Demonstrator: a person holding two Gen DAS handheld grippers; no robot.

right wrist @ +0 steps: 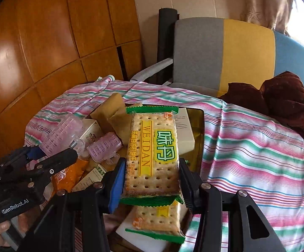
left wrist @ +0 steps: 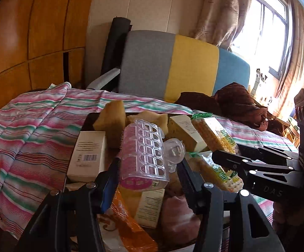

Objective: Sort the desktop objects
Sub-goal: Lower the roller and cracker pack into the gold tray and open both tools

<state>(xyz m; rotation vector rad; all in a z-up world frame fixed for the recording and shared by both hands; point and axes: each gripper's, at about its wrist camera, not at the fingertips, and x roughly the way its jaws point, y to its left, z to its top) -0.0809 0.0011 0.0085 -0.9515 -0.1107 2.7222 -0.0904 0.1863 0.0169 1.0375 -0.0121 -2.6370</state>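
My left gripper [left wrist: 147,163] is shut on a pink hair roller in a clear plastic cage [left wrist: 143,157] and holds it above the dark tray [left wrist: 86,121]. The right wrist view shows that gripper [right wrist: 55,150] at the left with the roller [right wrist: 61,134] between its fingers. My right gripper [right wrist: 152,168] is shut on a green-edged cracker pack [right wrist: 154,153], lifted over the tray [right wrist: 198,126]. In the left wrist view it [left wrist: 225,157] comes in from the right with that pack [left wrist: 215,136]. A second cracker pack [right wrist: 158,220] lies below. Another pink roller [right wrist: 103,147] rests in the tray.
The tray also holds yellow sponges [left wrist: 112,119], white boxes [left wrist: 88,155], an orange packet [left wrist: 130,220] and a pink soft item [left wrist: 179,216]. It sits on a striped cloth [right wrist: 257,157]. Behind are a grey-yellow-blue chair [right wrist: 225,52], a brown cloth [right wrist: 288,98] and wooden panels [right wrist: 46,42].
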